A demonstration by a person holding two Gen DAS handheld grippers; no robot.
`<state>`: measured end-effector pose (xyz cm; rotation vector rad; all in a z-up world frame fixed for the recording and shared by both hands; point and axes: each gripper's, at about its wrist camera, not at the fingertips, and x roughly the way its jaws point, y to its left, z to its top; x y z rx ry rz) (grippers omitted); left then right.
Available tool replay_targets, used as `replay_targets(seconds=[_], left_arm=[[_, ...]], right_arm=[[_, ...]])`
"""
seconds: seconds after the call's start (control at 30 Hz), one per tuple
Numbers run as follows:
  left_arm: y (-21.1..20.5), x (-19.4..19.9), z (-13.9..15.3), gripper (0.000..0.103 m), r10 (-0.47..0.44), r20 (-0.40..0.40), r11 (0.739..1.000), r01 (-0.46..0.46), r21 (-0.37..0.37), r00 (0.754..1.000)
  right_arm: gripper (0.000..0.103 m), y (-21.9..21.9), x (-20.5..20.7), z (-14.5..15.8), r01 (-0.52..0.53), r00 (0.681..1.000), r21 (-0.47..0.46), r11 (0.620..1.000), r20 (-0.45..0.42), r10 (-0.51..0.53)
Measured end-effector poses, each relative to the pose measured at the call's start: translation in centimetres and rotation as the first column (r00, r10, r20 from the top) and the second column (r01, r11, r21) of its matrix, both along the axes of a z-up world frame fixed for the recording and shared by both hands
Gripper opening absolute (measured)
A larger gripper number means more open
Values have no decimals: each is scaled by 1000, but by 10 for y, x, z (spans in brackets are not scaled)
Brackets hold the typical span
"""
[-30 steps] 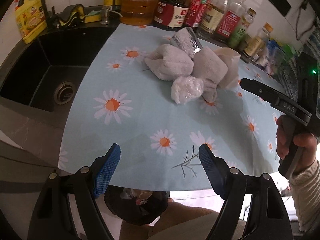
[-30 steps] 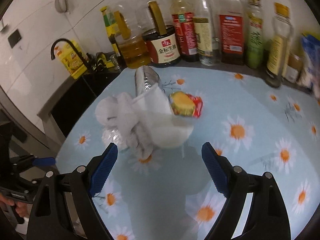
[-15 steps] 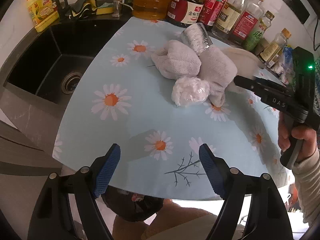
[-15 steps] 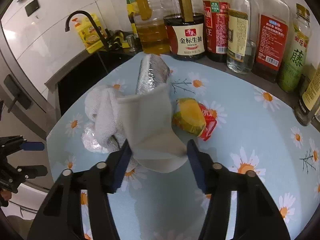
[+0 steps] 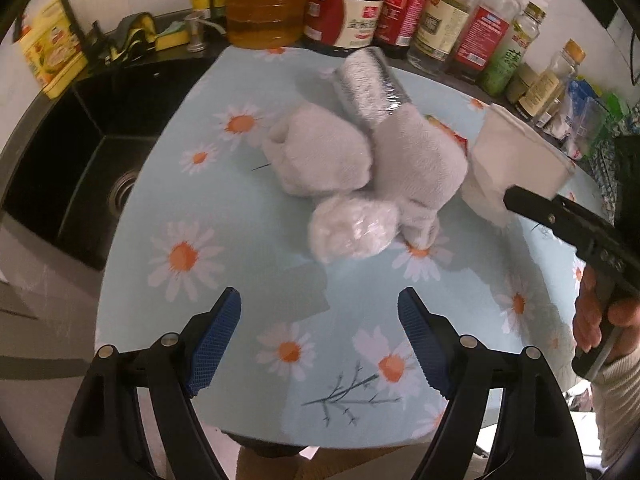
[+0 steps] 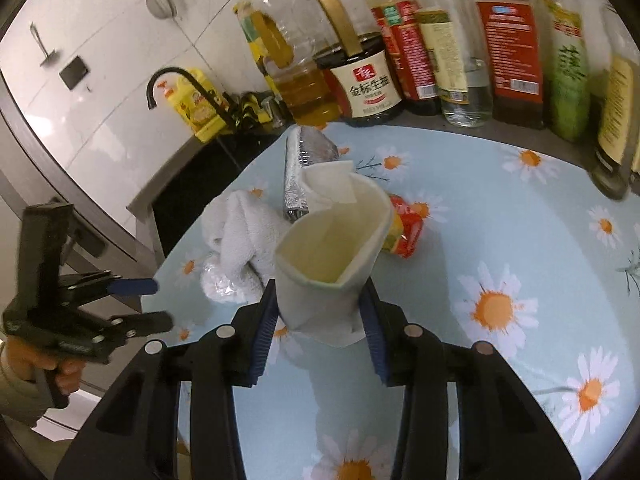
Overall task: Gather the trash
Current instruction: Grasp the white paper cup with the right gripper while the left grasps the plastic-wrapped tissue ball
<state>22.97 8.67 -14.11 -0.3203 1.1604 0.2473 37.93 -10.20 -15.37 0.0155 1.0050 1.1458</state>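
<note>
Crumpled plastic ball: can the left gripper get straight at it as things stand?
Probably yes. The left gripper is open, bare tablecloth lies between it and the plastic ball; the towel touches only its far side.

Snack wrapper (image 6: 404, 224) mostly hidden behind paper cup (image 6: 332, 256); bottle (image 6: 516, 40) tops cut off.
</note>
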Motion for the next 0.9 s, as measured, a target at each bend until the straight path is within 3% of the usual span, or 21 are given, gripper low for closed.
replay_targets(seconds=[0.3,0.8,0.9], left_arm=[[-8,29,-6,78,-62,-32,997,63,35,998],[-10,59,-20,78,-104,-93,988,113,103,990],[-10,61,-25,65,-129,-97,983,140,117,987]], right_arm=[[41,-37,-13,12,33,999,32,999,23,-33],[41,-74,-29,5,72,997,41,997,-17,-72],[41,-84,-32,4,103,994,46,994,-38,-101]])
